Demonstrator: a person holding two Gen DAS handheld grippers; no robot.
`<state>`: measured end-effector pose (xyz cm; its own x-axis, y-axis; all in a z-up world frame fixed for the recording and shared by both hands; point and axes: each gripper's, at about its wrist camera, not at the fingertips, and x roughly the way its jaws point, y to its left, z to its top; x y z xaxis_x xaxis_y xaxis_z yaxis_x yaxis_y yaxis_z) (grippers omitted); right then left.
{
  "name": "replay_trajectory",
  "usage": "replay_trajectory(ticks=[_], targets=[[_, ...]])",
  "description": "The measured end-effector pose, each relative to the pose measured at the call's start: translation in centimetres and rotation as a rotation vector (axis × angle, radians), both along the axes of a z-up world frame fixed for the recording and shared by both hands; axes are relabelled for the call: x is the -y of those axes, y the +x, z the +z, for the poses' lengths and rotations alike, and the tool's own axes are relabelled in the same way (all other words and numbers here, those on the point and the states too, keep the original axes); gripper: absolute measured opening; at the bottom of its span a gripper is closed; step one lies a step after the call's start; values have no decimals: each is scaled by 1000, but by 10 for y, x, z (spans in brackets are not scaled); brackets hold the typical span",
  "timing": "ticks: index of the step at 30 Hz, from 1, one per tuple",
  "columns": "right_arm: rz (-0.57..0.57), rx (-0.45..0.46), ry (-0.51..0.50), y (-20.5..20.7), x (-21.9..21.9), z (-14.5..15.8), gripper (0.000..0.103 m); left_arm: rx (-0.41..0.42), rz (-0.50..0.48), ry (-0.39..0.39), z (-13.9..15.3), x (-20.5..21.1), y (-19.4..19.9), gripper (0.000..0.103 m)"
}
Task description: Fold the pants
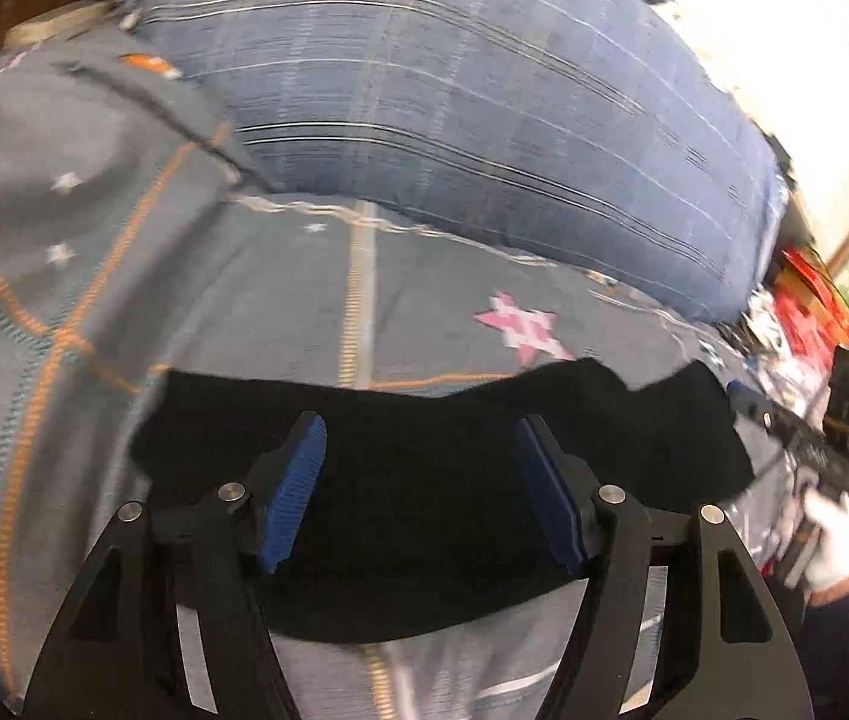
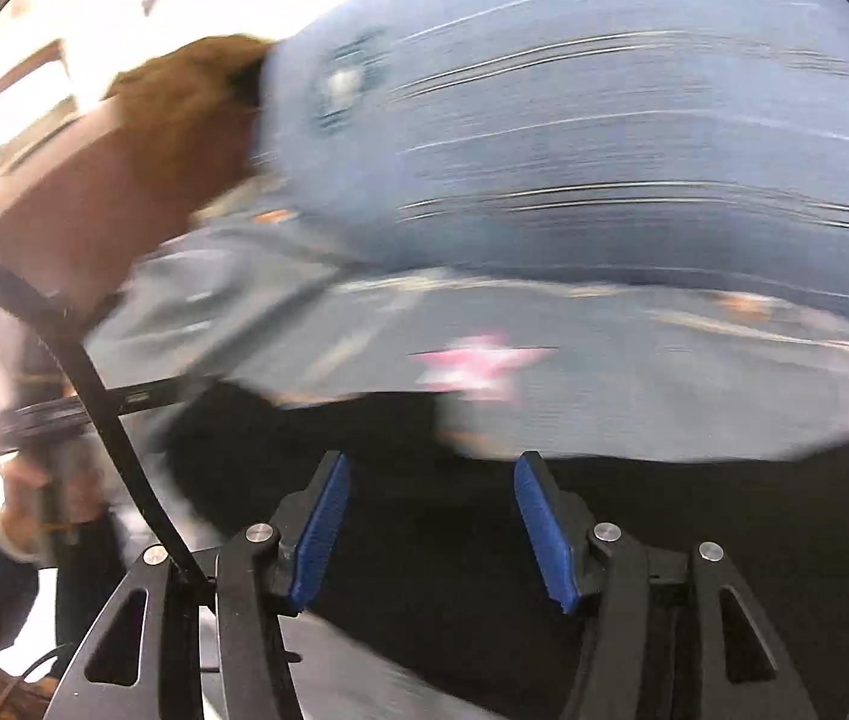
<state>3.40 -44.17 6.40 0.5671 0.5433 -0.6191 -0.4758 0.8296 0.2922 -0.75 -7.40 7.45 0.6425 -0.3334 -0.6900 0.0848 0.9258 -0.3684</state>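
Observation:
Black pants lie in a folded bundle on a grey bedsheet with stars. My left gripper is open, its blue pads spread above the bundle and holding nothing. In the right wrist view, which is blurred by motion, the black pants fill the lower half. My right gripper is open over them, blue pads apart and empty. The right gripper also shows at the right edge of the left wrist view, held by a white-gloved hand.
A large blue plaid pillow lies just behind the pants and also shows in the right wrist view. A pink star marks the sheet. Cluttered red and white items sit at the far right. A black cable crosses the left.

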Motion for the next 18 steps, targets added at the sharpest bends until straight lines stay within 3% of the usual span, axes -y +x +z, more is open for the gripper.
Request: replay_trajectory(ticks=[4, 8, 12, 18], targets=[[-277, -16, -47, 5, 92, 1, 66, -13, -99, -38, 4, 33, 14, 66], [-471, -100, -62, 8, 162, -18, 67, -33, -206, -64, 4, 79, 29, 66], [-513, -154, -6, 13, 196, -34, 67, -63, -282, -66, -3, 122, 39, 72], [-455, -189, 12, 25, 191, -49, 67, -140, -376, -106, -19, 177, 36, 72]])
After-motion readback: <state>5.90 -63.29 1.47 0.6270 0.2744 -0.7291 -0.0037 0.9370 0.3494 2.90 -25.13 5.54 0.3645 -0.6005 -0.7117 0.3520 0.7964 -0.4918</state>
